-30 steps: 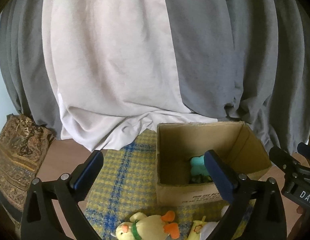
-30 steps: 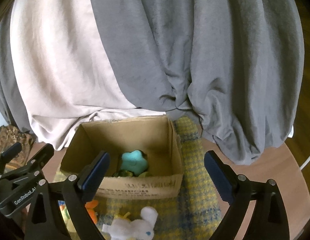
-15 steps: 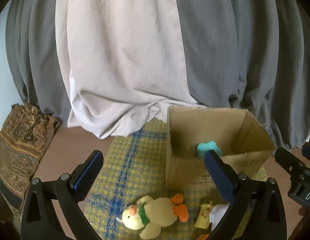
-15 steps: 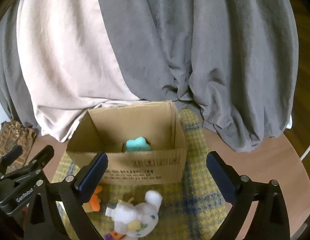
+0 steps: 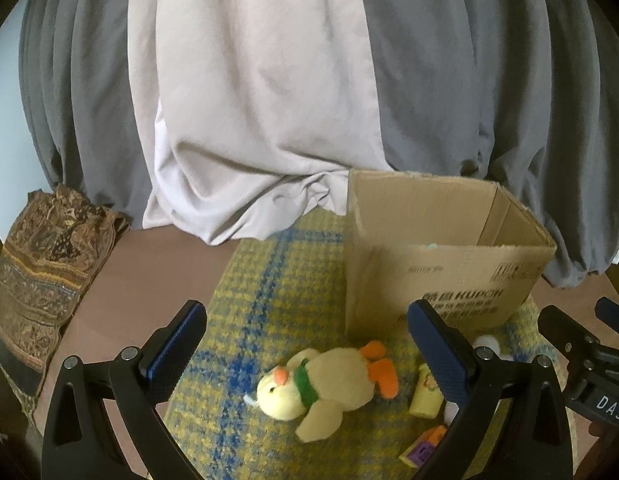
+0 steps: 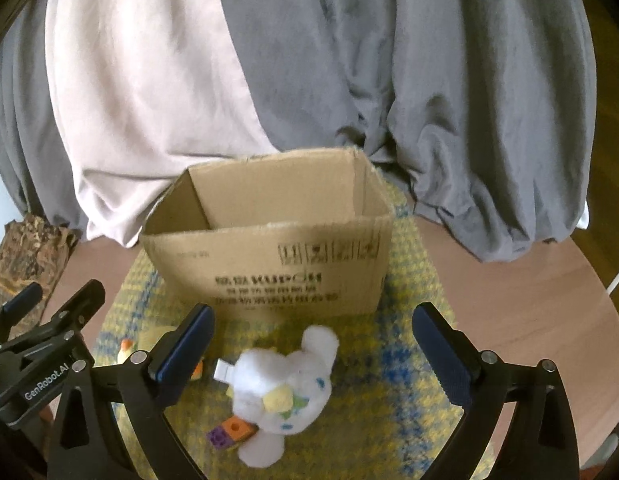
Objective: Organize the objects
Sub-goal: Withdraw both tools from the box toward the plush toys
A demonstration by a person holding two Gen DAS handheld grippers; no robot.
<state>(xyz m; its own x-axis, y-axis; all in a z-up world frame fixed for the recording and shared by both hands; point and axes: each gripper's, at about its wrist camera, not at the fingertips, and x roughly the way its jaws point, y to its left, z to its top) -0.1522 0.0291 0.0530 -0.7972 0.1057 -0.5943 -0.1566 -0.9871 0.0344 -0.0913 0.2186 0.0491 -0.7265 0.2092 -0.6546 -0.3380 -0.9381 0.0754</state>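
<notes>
Both tongs stand spread wide and hold nothing: the left gripper (image 5: pixel 305 344) hangs over a yellow duck plush (image 5: pixel 325 384) lying on its side on the yellow-and-blue checked mat (image 5: pixel 269 292), and the right gripper (image 6: pixel 313 344) hangs over a white plush toy (image 6: pixel 285 384) on the same mat. Both toys lie just in front of the open cardboard box (image 6: pixel 269 260), with a small orange-and-purple block (image 6: pixel 229 432) touching the white plush and a pale yellow bottle (image 5: pixel 425 396) beside the duck's orange feet.
</notes>
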